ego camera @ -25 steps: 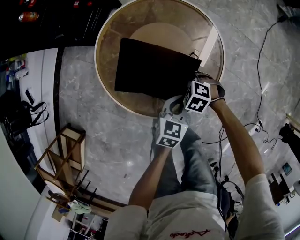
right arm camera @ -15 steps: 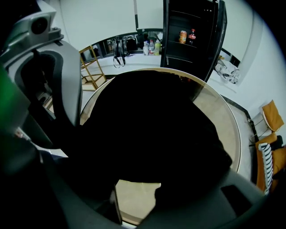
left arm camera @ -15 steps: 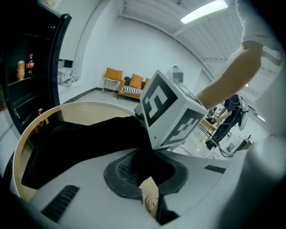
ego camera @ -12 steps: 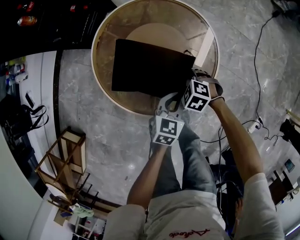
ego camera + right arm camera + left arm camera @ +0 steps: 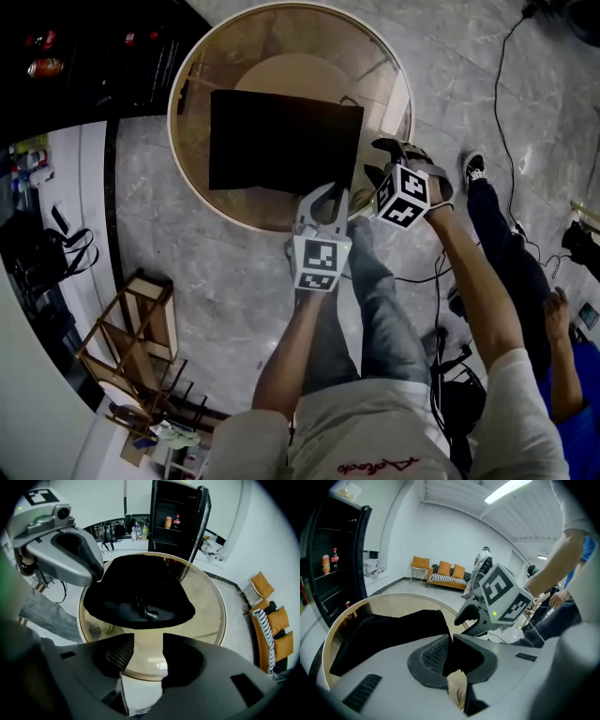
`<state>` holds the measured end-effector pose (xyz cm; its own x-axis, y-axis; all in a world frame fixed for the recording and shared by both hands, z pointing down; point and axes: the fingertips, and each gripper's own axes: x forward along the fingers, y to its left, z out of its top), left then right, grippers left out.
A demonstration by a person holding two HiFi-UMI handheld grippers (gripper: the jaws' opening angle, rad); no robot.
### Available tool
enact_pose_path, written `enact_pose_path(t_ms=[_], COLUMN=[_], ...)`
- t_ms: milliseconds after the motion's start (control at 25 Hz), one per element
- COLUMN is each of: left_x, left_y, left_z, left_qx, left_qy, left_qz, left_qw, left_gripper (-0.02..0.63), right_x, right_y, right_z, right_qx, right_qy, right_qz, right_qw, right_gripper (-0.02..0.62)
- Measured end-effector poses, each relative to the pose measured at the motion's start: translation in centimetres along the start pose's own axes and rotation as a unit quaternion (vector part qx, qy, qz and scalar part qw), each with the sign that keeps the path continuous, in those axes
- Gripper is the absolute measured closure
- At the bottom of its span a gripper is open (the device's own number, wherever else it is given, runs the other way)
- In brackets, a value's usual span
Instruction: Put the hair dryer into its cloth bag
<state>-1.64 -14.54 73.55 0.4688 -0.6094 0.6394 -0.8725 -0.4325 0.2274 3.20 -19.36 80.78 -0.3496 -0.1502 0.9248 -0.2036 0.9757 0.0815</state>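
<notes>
The black cloth bag (image 5: pixel 281 141) lies flat on a round glass table (image 5: pixel 187 178). My left gripper (image 5: pixel 325 190) is at the bag's near edge, shut on a fold of the black cloth (image 5: pixel 451 641). My right gripper (image 5: pixel 378 161) hangs by the bag's near right corner, clear of it. Its jaws have just been opening and stand open with nothing between them (image 5: pixel 148 651). The right gripper view shows the bag (image 5: pixel 140 592) bulging, with a small dark cord piece (image 5: pixel 149 614) on it. No hair dryer shows outside the bag.
A wooden stool (image 5: pixel 127 323) stands on the marble floor at the lower left. Cables (image 5: pixel 506 84) trail at the right. Another person's leg and shoe (image 5: pixel 473 169) stand close to the table's right side. A black fridge (image 5: pixel 176 517) stands beyond the table.
My right gripper has drawn back to the right, off the bag's corner, and its jaws now stand apart. The left gripper keeps its hold on the edge. Another person's leg has come into view.
</notes>
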Motion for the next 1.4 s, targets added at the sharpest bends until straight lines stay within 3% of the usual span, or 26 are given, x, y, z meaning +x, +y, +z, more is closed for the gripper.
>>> enact_pose_path(t_ms=[200,400,480,600,720,840,960,1080,1160,1400], left_x=[-0.2,-1.3,-2.4,-4.5,-5.3,-6.8,-8.2,-9.8,-10.8,-13.8], left_y=[-0.8,-1.8,-2.3,-2.7,-1.3,-0.3,0.1,-0.1,-0.5,-3.0], left_z=[0.4,1.5,2.5,4.6,8.3,11.4,14.1,16.5,17.9,22.2], left_qx=[0.008,0.012,0.013,0.014,0.024,0.026,0.028,0.024,0.017,0.015], left_qy=[-0.011,-0.02,-0.025,-0.03,-0.06,-0.083,-0.1,-0.114,-0.126,-0.157], left_qz=[0.009,0.011,0.012,0.015,0.028,0.042,0.049,0.053,0.054,0.048], left_qw=[0.9999,0.9997,0.9995,0.9993,0.9975,0.9953,0.9934,0.9917,0.9904,0.9863], left_gripper=[0.565,0.569,0.57,0.572,0.572,0.574,0.574,0.575,0.575,0.575], right_x=[-1.7,-4.1,-6.0,-9.7,-13.1,-17.0,-20.7,-24.0,-26.0,-33.1], right_y=[0.2,0.6,0.5,0.0,-3.0,-4.8,-6.1,-6.7,-6.9,-7.8], right_z=[-1.5,-0.8,0.2,2.4,5.6,8.3,10.0,10.1,10.0,9.7], right_qx=[-0.06,-0.049,-0.029,0.061,0.165,0.262,0.323,0.36,0.366,0.345], right_qy=[0.009,-0.001,-0.014,-0.061,-0.141,-0.226,-0.294,-0.333,-0.345,-0.376], right_qz=[-0.048,-0.069,-0.08,-0.088,-0.105,-0.111,-0.116,-0.122,-0.129,-0.165], right_qw=[0.997,0.996,0.996,0.992,0.971,0.932,0.892,0.863,0.854,0.844], right_gripper=[0.537,0.565,0.566,0.566,0.567,0.566,0.566,0.567,0.566,0.566])
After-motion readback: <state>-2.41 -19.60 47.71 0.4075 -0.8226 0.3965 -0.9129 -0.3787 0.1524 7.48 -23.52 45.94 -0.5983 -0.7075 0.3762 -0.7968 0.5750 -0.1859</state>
